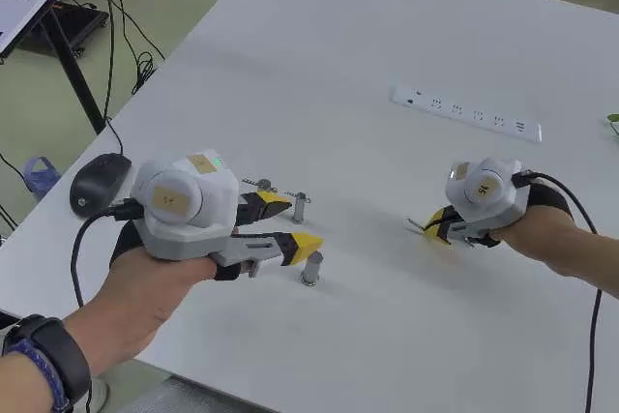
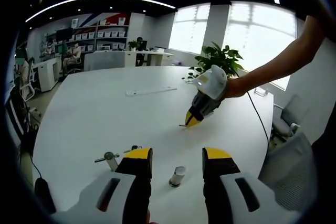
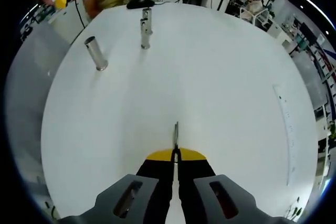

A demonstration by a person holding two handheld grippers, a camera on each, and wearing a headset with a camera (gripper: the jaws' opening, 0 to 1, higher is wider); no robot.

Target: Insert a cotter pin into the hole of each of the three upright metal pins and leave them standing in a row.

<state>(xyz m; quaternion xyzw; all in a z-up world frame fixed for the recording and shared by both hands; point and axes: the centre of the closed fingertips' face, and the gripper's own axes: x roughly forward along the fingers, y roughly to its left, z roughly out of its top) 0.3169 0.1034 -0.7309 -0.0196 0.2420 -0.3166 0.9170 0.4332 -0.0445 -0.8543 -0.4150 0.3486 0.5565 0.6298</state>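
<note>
Cotter pin (image 3: 176, 132) — thin grey wire — pokes from my right gripper (image 3: 176, 154), jaws pinched tight on it, angled down close to the white table (image 1: 387, 74). My left gripper (image 1: 293, 221) is held level, jaws wide, with the bare metal pin (image 1: 310, 268) upright just ahead. The two farther pins (image 1: 299, 206) seem to carry cotters — too small to be sure.

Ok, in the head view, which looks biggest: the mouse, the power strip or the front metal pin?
Largest: the power strip, longest, though thin and farther away.
Next: the mouse, near it in area, so unsure.
Smallest: the front metal pin.
</note>
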